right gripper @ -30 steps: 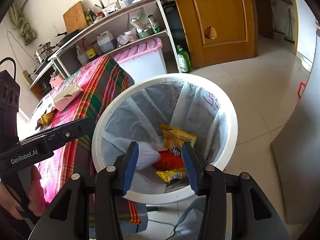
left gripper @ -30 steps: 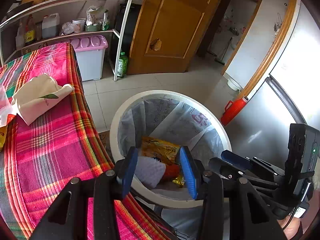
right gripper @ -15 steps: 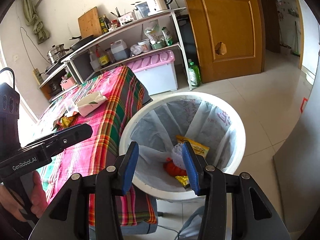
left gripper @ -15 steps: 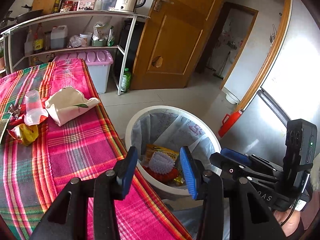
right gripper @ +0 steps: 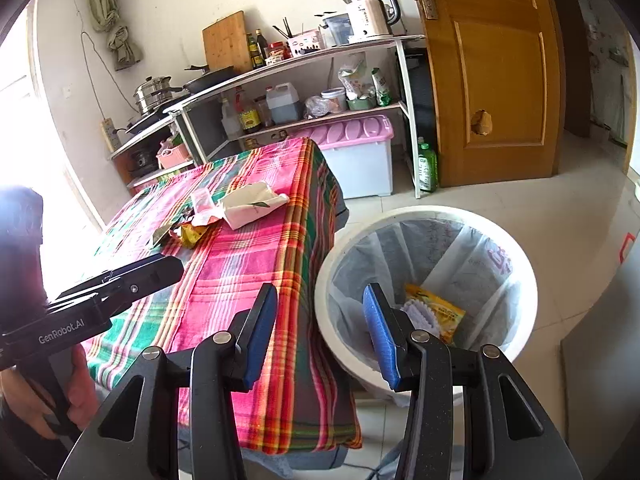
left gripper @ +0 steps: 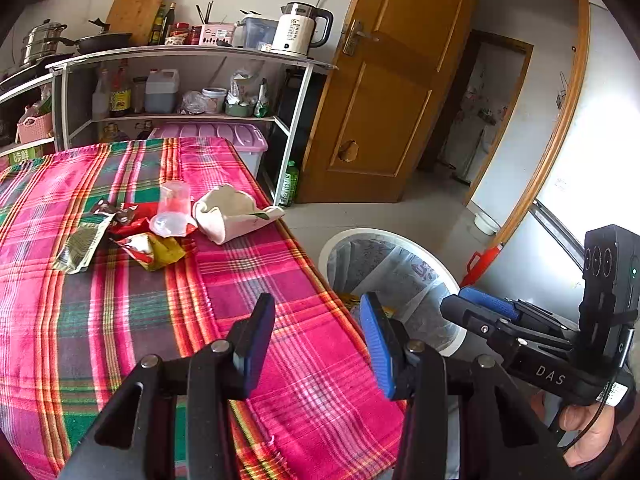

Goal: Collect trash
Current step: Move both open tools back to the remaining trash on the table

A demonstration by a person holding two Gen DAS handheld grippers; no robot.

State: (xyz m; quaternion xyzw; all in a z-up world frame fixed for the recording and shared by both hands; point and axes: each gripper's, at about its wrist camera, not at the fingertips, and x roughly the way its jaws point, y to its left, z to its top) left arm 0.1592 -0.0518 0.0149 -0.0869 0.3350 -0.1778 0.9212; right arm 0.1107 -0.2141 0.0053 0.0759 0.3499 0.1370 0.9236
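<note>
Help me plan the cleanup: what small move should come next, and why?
Probably carry the empty left tool forward to the clear plastic cup on the wrappers: both tools are open and empty, the bin already holds trash, and litter remains on the tablecloth.

The left claw (left gripper: 316, 336) is open and empty over the desk (left gripper: 120, 320). Wrappers (left gripper: 148, 246) lie ahead, the bin (left gripper: 394, 276) to its right.

Bright daylight floods the room, blowing out the window (right gripper: 24, 128) at the right wrist view's left edge. Fisheye distortion bends edges; corners are black; focus is sharp.
</note>
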